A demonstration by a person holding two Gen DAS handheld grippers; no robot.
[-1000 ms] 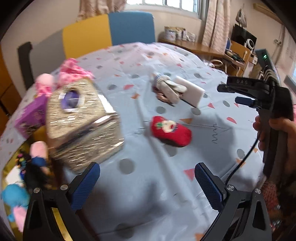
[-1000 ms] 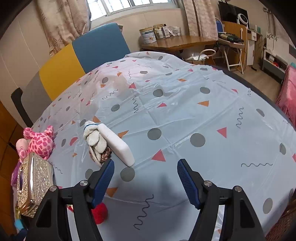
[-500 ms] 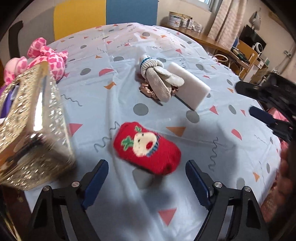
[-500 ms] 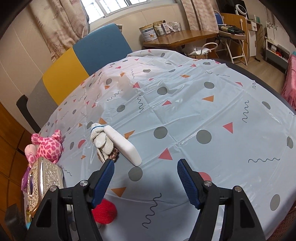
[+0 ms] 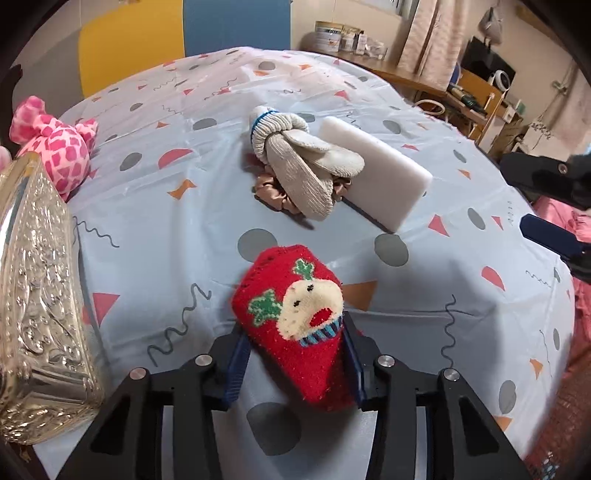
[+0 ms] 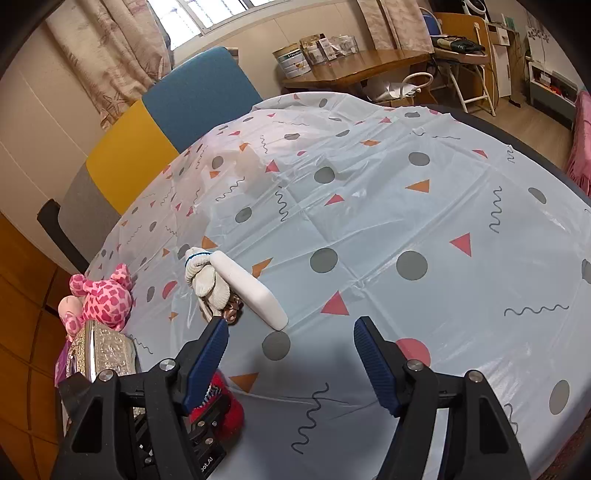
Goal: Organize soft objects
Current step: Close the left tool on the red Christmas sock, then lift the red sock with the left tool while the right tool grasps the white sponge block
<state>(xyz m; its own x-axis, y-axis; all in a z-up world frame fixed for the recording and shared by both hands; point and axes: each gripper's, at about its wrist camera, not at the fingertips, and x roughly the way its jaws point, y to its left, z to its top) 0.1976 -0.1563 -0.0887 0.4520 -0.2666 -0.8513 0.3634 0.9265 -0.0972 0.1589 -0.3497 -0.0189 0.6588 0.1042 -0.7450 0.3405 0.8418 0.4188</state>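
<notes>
One item only is in hand: the red sock [image 5: 295, 325], lower centre on the desk [image 5: 424, 295], is being clamped by the closing left claw [image 5: 293, 363]; right claw [image 6: 291, 354] is held apart, empty; knotted sock [image 5: 299, 166], scrunchie [image 5: 273, 192] and sponge [image 5: 376, 177] are left unsorted.

two socks [image 5: 295, 321], one sponge [image 5: 376, 177], one scrunchie [image 5: 273, 192]

Daylight enters through the curtained window [image 6: 207, 14] behind the table; room evenly bright, warm cast. White glare patches on the glossy pale-blue patterned plastic tablecloth [image 6: 255, 166], strongest at its far side. Soft grey shadow on the cloth under the right gripper [image 6: 291, 345]. Embossed silver metal box [image 5: 40, 314] throws specular glints. Both views sharp at centre, no motion blur; strong fisheye bowing, black vignette in the corners
</notes>
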